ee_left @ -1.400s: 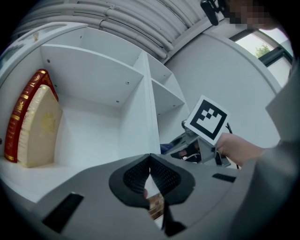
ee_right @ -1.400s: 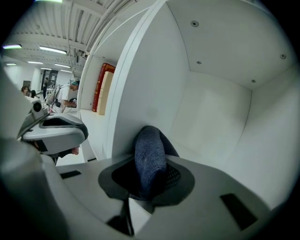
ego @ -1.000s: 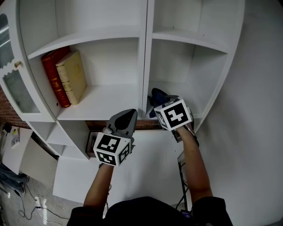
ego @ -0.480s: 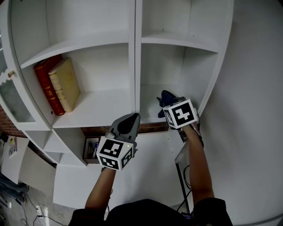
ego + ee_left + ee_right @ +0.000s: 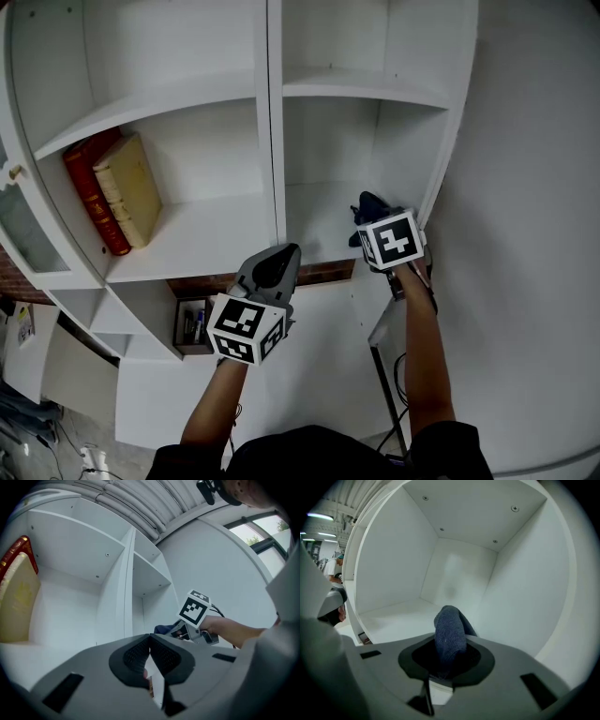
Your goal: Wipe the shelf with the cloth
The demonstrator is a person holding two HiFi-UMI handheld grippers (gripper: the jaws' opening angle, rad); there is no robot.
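In the right compartment of the white bookcase [image 5: 272,141], I have my right gripper [image 5: 446,660] with its jaws closed tight on a dark blue cloth [image 5: 450,637]. The cloth sticks out forward over the shelf [image 5: 401,618], near the right side wall. Whether it presses on the board, I cannot tell. My left gripper [image 5: 150,648] hangs in front of the bookcase, below the shelf edge, its jaws pressed together with nothing between them. The board shows no dust or wet mark, so I cannot judge how much is wiped. I think the wiping is under way here, and the left compartment, with a red book [image 5: 89,192] and a tan book [image 5: 129,187], is not yet done.
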